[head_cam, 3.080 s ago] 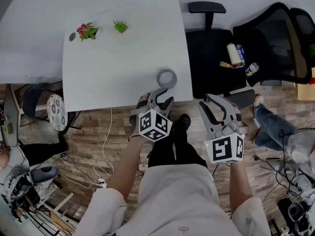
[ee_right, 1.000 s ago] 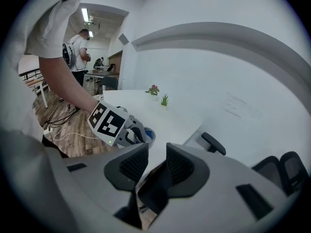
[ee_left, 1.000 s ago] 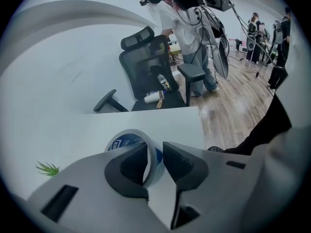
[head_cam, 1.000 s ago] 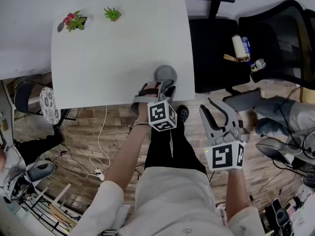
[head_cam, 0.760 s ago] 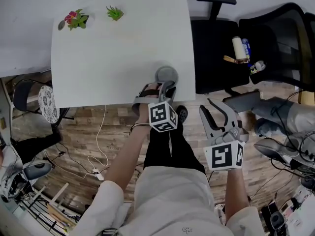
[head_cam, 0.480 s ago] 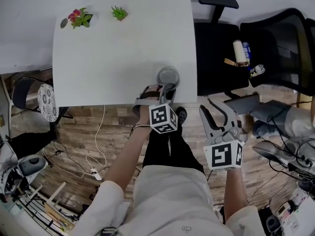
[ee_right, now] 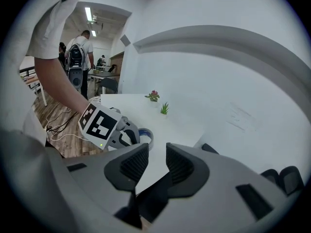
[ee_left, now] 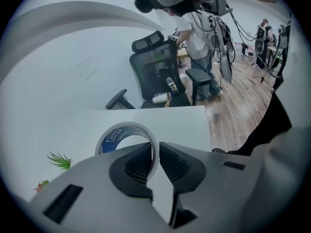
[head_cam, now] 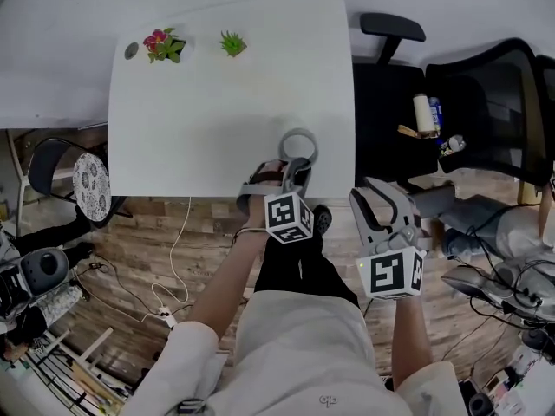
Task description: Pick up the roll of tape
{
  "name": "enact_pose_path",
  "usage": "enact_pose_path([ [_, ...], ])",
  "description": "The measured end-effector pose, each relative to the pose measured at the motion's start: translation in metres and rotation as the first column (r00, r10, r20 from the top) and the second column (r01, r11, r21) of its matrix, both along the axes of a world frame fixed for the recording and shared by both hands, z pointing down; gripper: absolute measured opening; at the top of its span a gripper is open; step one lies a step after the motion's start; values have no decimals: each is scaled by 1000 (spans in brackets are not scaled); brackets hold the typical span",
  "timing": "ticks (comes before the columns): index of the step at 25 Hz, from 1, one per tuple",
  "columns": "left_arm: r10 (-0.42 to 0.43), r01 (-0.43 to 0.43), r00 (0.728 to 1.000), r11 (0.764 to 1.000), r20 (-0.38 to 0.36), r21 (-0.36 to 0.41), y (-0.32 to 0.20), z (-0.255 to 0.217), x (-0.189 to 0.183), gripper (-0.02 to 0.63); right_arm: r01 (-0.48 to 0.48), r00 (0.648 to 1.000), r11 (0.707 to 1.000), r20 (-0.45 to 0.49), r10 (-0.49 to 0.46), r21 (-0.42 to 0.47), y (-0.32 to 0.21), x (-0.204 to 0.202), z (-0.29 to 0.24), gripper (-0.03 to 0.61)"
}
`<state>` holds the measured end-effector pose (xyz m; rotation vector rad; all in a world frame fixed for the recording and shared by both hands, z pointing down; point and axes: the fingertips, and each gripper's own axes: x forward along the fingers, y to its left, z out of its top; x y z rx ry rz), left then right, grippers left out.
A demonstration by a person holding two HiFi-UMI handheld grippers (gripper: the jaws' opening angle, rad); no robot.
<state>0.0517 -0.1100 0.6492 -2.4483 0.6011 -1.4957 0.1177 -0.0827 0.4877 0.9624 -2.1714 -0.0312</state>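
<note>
The left tool [ee_left: 156,159] clamps the wall of the roll of tape [ee_left: 112,134] by the table [head_cam: 217,120] edge. The right tool [ee_right: 151,161] is parted and empty. Two small plants [head_cam: 165,46] [head_cam: 232,43] sit at the far side.

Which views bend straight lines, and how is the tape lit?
Left gripper view: strong fisheye, dark round border; the roll of tape is sharp, evenly lit. Right gripper view: same fisheye. Head view: milder bending; the white table is bright, nearly shadowless.
</note>
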Motion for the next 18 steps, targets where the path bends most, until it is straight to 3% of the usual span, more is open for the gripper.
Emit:
enact_pose_path([
  [18,-50,52,998,997,-27,64,-41,-56,-51,61,9,1000,993,1,-10,115,-44,-43,-55,118],
])
